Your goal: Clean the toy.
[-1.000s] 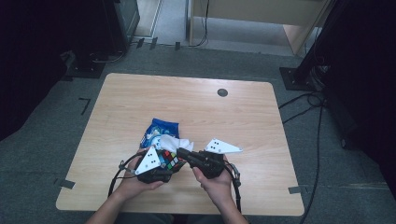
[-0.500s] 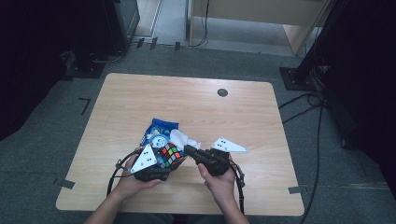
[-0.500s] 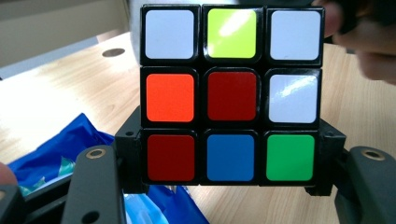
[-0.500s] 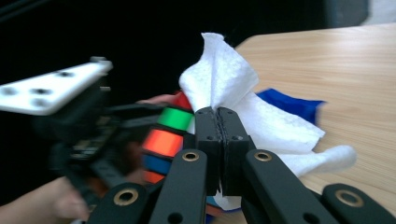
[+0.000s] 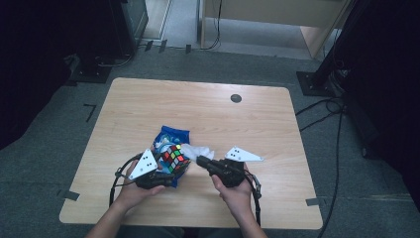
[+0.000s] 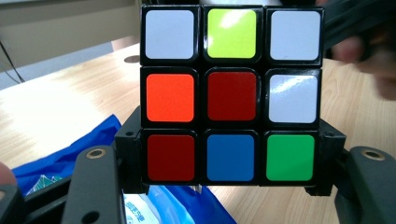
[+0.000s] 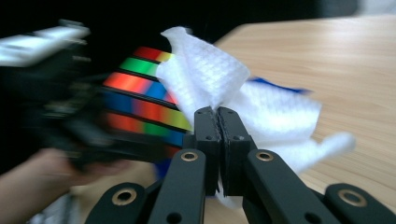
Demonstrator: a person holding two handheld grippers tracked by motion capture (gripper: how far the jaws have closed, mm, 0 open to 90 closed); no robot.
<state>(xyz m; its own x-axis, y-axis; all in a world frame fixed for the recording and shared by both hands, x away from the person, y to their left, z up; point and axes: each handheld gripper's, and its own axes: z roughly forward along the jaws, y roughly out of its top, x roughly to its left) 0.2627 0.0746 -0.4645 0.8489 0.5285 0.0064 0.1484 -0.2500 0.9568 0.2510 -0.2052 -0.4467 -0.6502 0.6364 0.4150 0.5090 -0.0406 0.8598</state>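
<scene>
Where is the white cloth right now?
The white textured cloth is pinched in the right gripper, beside the multicoloured puzzle cube near the table's front edge.

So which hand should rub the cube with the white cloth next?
The right gripper: it already pinches the white cloth beside the cube, while the left gripper is busy holding that cube steady.

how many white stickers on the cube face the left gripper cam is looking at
3 on the cube held in the left gripper: top-left corner, top-right corner, and the right square of the middle row. The cube's other faces are out of this view.
</scene>
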